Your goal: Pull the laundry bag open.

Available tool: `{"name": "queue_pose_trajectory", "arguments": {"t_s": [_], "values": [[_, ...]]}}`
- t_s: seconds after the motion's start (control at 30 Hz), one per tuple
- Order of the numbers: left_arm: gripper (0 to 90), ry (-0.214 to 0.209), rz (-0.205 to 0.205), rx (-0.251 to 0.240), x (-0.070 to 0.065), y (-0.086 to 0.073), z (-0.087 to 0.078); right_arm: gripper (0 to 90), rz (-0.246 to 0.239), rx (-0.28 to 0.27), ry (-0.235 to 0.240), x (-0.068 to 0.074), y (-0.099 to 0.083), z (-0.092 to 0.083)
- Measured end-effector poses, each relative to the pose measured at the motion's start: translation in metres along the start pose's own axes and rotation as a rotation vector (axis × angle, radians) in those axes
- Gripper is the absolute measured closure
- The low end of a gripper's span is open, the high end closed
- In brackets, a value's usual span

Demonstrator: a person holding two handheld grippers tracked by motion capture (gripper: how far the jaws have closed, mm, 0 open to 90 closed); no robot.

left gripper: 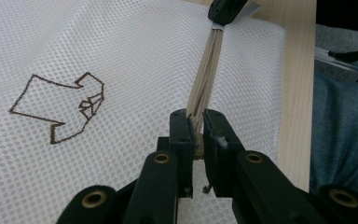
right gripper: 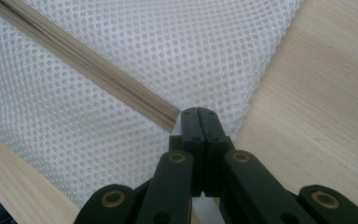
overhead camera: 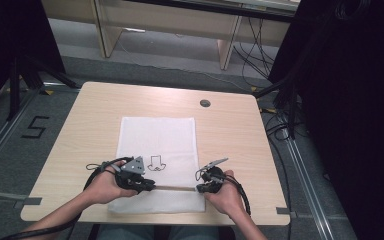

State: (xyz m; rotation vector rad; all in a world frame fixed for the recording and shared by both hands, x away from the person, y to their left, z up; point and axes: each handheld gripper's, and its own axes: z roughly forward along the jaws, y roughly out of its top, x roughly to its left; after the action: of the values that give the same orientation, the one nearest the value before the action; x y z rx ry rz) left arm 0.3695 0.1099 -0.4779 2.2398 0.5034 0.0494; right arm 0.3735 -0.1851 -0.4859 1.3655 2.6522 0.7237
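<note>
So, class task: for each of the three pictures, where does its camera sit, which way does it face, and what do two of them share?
High view: above the person's side, facing forward and down on the table; forearms, left gripper, right gripper.
Left gripper view: rides the left gripper, looking along the beige zipper on the white mesh bag.
Right gripper view: rides the right gripper, at the zipper's end.
Shared: zipper, mesh bag.

I see even, soft overhead light on the table (overhead camera: 230, 135) — faint shadows, no glare — with darkness around it and both gripper views' near jaws slightly blurred.
</note>
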Motion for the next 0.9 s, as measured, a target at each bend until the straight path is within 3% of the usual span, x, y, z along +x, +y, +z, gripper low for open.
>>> {"name": "queue_pose_trajectory", "arguments": {"t_s": [0.13, 0.33, 0.37, 0.47, 0.5, 0.53, 0.6, 0.63, 0.73, 0.8, 0.83, 0.9], "values": [[82.0, -0.002, 0.030, 0.003, 0.0012, 0.0005, -0.0009, 90.0, -0.017, -0.010, -0.002, -0.0012, 0.0001, 0.0007], [82.0, -0.007, 0.019, 0.001, 0.0017, -0.0004, -0.0009, 90.0, 0.000, 0.002, 0.002, -0.0004, -0.0001, -0.0004], [81.9, -0.008, -0.002, -0.002, 0.0009, -0.0009, -0.0005, 90.0, -0.001, 0.001, 0.002, -0.0004, -0.0001, -0.0003], [82.0, -0.004, 0.010, 0.005, 0.0018, -0.0007, -0.0017, 90.0, -0.001, 0.001, 0.001, -0.0003, -0.0001, -0.0003], [82.0, -0.005, 0.019, 0.003, 0.0031, -0.0005, -0.0027, 90.0, -0.020, -0.012, 0.000, -0.0019, -0.0001, 0.0005], [82.0, 0.003, -0.002, 0.002, 0.0024, -0.0016, -0.0033, 90.0, -0.020, -0.011, -0.001, -0.0019, -0.0001, 0.0004], [82.0, 0.005, 0.000, 0.001, 0.0047, -0.0035, -0.0055, 90.0, 0.003, 0.003, 0.003, -0.0003, 0.0000, -0.0004], [82.0, -0.007, -0.019, -0.010, 0.0048, -0.0045, -0.0058, 90.0, -0.009, -0.006, -0.001, -0.0013, 0.0001, 0.0003], [82.0, 0.013, 0.023, 0.013, 0.0029, -0.0036, -0.0051, 90.0, 0.002, 0.004, -0.001, -0.0002, 0.0003, -0.0002], [82.0, 0.002, 0.026, 0.004, 0.0039, -0.0034, -0.0057, 90.0, 0.002, 0.004, -0.002, -0.0001, 0.0002, -0.0002], [82.0, 0.010, 0.008, 0.009, 0.0030, -0.0041, -0.0064, 90.0, 0.007, 0.002, -0.002, 0.0005, 0.0000, -0.0001], [82.0, 0.014, 0.020, 0.018, 0.0052, -0.0052, -0.0088, 90.0, -0.014, -0.012, -0.006, -0.0010, 0.0000, 0.0007]]}}
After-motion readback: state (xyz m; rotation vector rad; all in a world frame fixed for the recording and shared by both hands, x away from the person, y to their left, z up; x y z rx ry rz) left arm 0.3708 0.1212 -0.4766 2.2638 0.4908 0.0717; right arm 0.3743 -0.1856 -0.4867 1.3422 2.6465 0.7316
